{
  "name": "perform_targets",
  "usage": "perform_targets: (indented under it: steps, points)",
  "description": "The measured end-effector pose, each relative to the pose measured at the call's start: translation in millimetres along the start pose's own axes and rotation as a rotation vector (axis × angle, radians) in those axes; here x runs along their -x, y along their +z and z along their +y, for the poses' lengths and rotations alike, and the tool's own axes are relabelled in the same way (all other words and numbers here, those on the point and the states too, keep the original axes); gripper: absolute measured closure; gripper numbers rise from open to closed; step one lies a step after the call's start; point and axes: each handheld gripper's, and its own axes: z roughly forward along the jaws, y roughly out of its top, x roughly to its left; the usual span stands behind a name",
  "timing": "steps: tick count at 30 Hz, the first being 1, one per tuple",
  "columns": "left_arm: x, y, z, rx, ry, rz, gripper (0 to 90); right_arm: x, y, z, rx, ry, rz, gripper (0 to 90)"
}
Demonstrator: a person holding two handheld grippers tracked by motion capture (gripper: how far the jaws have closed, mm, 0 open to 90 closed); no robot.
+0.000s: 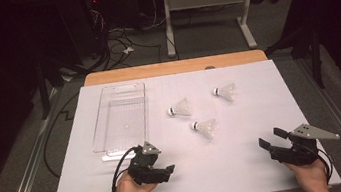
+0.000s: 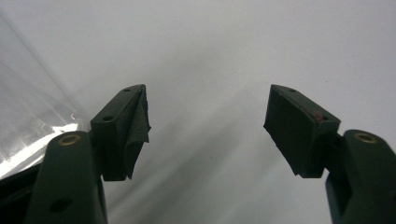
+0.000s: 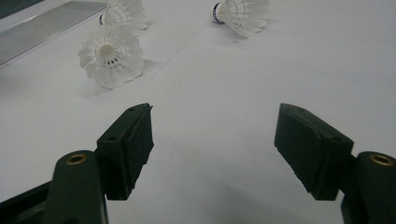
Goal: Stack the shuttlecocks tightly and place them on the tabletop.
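Note:
Three white shuttlecocks lie on the white sheet (image 1: 250, 175): one at the left (image 1: 181, 108), one farther back on the right (image 1: 225, 91), one nearest me (image 1: 205, 127). The right gripper view has the nearest shuttlecock (image 3: 112, 58) ahead on the left, another (image 3: 123, 14) behind it and the third (image 3: 240, 14) at the top. My left gripper (image 1: 156, 159) rests open near the front corner of a clear plastic tray (image 1: 120, 120), nothing between its jaws (image 2: 208, 116). At the front right, my right gripper (image 1: 271, 137) is open and holds nothing (image 3: 215, 135).
The tray's clear edge (image 2: 28, 107) shows left of the left jaw, and its rim (image 3: 46, 28) at top left in the right gripper view. The wooden table edge (image 1: 174, 67) lies beyond the sheet. Cables (image 1: 121, 45) and a desk frame (image 1: 205, 0) stand on the floor behind.

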Motion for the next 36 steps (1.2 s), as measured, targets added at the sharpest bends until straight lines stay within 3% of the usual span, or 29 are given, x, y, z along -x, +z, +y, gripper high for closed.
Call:
perform_targets:
  steps: [21, 29, 36]
  points:
    - [-7.1, -17.6, -16.2, 0.05, -0.038, 0.039, 32.1, 0.2, -0.1, -0.1, 0.0, 0.001, -0.003, 28.4]
    - [-10.9, -23.9, -24.2, 0.059, -0.051, 0.095, 31.4, -0.1, 0.2, 0.0, -0.002, 0.0, -0.003, 28.4]
    - [-15.8, -30.1, -31.1, 0.084, -0.063, 0.118, 32.0, -0.2, 0.3, 0.1, -0.002, 0.001, -0.003, 28.4]
